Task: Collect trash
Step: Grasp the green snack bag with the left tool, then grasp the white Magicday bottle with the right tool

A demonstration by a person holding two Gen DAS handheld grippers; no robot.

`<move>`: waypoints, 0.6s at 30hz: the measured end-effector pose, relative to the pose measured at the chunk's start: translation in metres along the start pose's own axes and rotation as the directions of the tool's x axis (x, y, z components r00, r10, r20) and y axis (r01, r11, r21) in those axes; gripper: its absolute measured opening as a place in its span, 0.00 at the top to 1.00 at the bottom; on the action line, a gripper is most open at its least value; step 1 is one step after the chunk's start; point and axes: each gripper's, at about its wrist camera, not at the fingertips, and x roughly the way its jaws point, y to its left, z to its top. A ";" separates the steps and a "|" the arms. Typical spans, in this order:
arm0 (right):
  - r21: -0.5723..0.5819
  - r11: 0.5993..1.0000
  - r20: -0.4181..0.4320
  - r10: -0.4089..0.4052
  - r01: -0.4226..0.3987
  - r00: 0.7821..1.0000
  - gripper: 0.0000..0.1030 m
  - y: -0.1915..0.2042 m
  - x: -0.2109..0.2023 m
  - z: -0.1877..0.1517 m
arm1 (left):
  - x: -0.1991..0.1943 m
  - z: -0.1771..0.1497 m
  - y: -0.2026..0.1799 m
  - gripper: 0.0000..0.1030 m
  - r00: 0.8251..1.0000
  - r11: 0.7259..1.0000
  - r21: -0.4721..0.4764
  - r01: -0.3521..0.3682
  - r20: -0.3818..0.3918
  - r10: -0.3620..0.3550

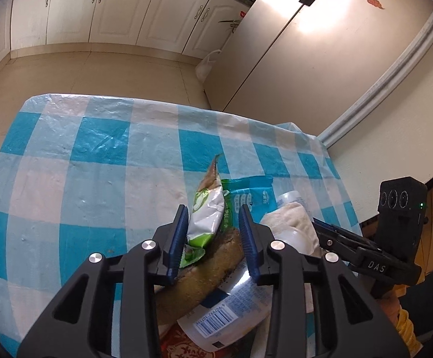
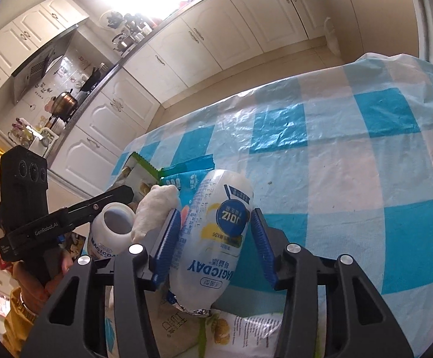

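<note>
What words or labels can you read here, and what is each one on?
"MAGICDAY": bottle between the right gripper's fingers.
"MAGICDA": open bottle.
"GemRobot.AI": left gripper.
"DAS": right gripper, seen from the left wrist.
Barcode digits and wrapper print: too small to read.

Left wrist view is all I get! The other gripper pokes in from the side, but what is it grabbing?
Observer: The right gripper has a white MAGICDAY bottle between its fingers. I cannot tell whether they squeeze it.
Operator: Is there another bottle?
Observer: Yes, a second bottle sits left of it, cap off, mouth open.
Operator: What's the lumpy white thing?
Observer: A crumpled white wad, lying between the two bottles.
</note>
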 end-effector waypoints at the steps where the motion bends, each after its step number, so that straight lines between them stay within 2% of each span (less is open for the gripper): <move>1: -0.008 1.000 -0.001 -0.002 0.002 1.000 0.52 0.002 -0.001 -0.001 | -0.001 -0.002 -0.002 0.64 1.000 1.000 0.004 -0.003 -0.001 0.003; 10: -0.030 0.999 -0.032 0.024 -0.025 0.999 0.52 0.010 -0.018 -0.028 | -0.020 -0.039 -0.014 0.61 1.000 1.000 0.023 -0.003 -0.024 0.003; 12: -0.035 0.999 -0.040 0.038 -0.040 0.998 0.52 0.014 -0.024 -0.040 | -0.026 -0.049 -0.019 0.61 1.000 0.999 0.045 -0.019 -0.011 0.019; 18: -0.086 0.995 -0.051 0.043 -0.048 0.998 0.52 0.033 -0.041 -0.077 | -0.045 -0.078 -0.025 0.62 1.000 0.999 0.032 -0.026 -0.002 0.026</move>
